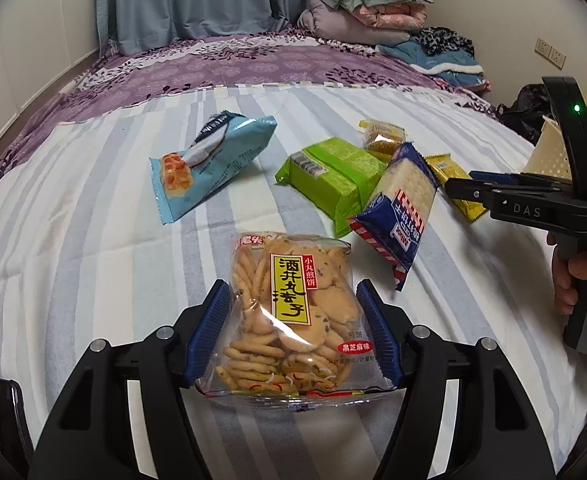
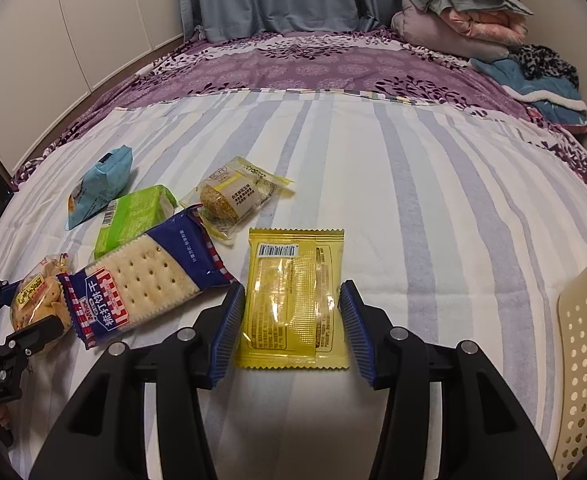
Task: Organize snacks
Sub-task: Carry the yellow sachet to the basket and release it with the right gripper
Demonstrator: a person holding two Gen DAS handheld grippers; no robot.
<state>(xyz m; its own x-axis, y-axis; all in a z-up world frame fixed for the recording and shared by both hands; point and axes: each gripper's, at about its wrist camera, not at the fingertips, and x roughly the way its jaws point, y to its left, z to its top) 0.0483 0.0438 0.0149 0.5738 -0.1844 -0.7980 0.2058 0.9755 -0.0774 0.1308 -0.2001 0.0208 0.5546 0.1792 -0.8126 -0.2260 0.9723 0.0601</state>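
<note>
On the striped bed [image 2: 413, 184] | our left tool [image 1: 293, 332] clamps a clear bag of small round crackers [image 1: 289, 312] | our right tool [image 2: 291, 320] squeezes a flat yellow foil packet [image 2: 293, 300]

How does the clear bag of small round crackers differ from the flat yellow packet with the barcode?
The clear bag of small round crackers is see-through and puffy; the flat yellow packet is tinted and thin. The bag shows a yellow label; the packet shows its barcode side. The bag sits in the left claw, the packet in the right claw. Both rest on the striped sheet.
</note>
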